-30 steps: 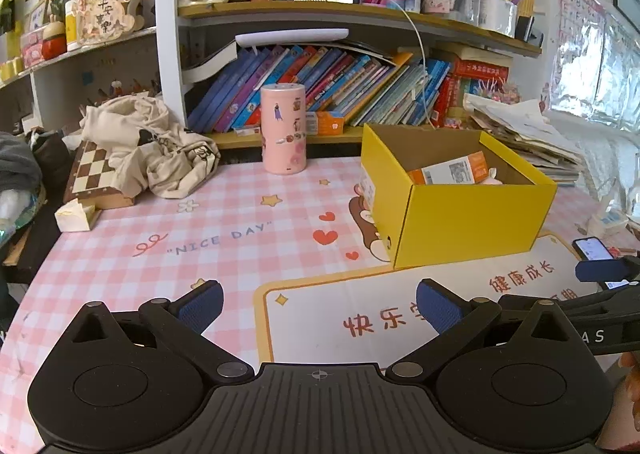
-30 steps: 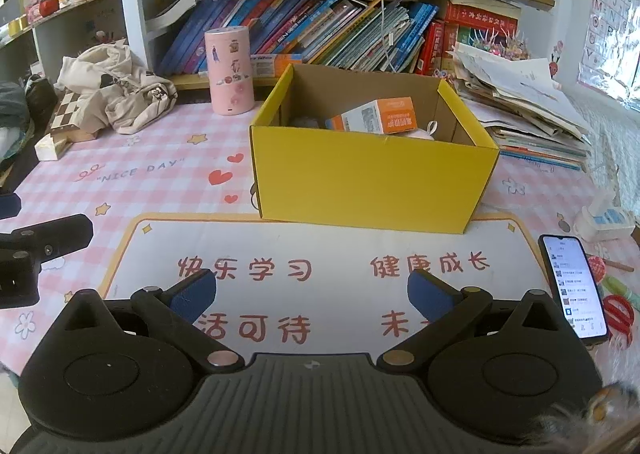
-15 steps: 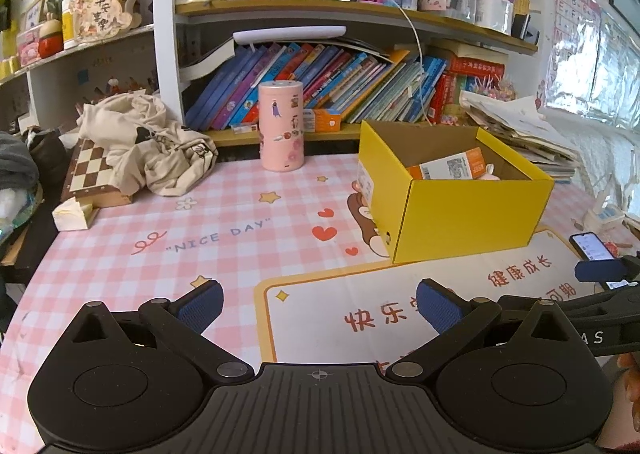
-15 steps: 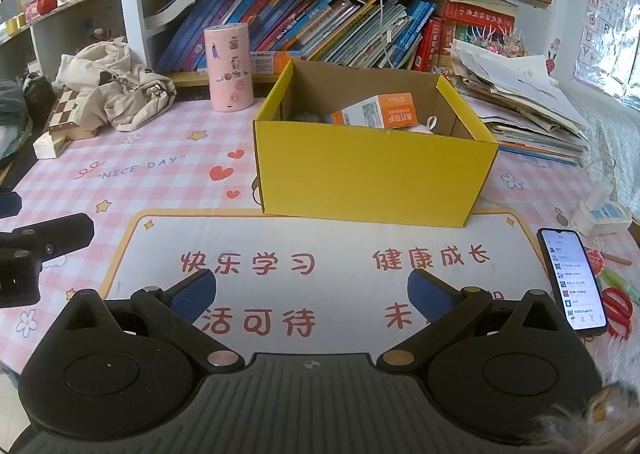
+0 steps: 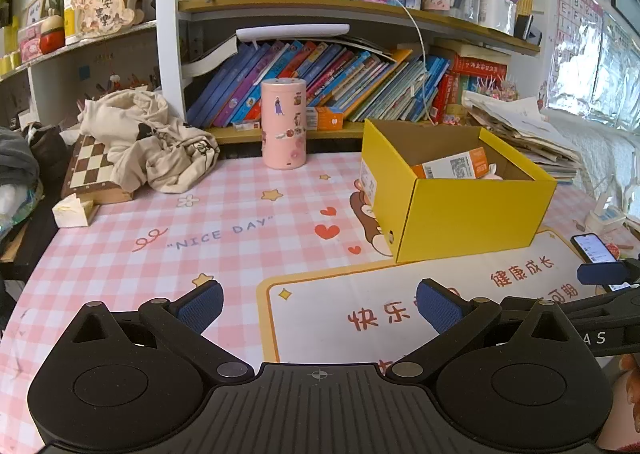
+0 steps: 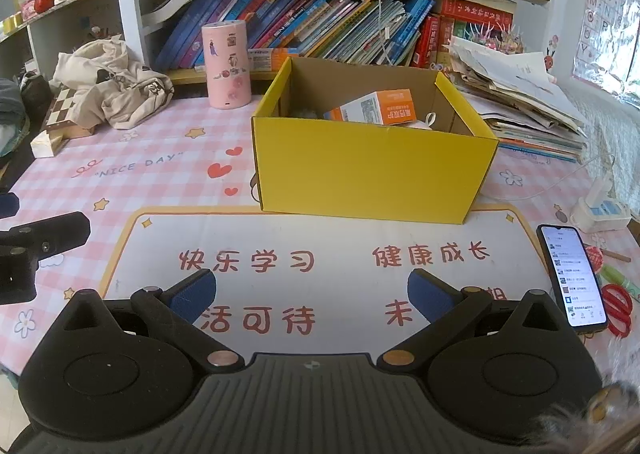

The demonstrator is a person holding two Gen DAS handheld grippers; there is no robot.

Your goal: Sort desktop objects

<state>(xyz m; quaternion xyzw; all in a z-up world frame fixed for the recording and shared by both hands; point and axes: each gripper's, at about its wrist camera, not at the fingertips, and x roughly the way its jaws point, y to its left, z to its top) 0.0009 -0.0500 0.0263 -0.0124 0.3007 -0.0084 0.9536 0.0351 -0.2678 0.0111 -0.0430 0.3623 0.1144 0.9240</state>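
The left gripper (image 5: 318, 306) hangs low over the desk with its two blue-padded fingers spread wide and nothing between them; the right gripper (image 6: 312, 294) is the same, jaws apart and empty above the white panel of the desk mat (image 6: 320, 238). Neither tool is near anything it could grasp, so this looks like a pause between picks, or possibly the close of the sort. The yellow box (image 6: 372, 169), a stiff open-topped cardboard carton with a plain brown inside, stands at the far edge of the white panel and already holds an orange-and-white packet (image 6: 376, 107) lying tilted, with something pale beside it that is too hidden to name. If more is to go in, the likeliest candidates lie to the right: a phone (image 6: 570, 274), flat, glossy and lit, and red-handled scissors (image 6: 618, 308) just beyond it. The phone is thin and slick, so the right tongs would need to catch it by its long edges. The pink cylinder (image 5: 283, 123), smooth and stickered, stands upright well behind, near a crumpled cloth bag (image 5: 152, 137)
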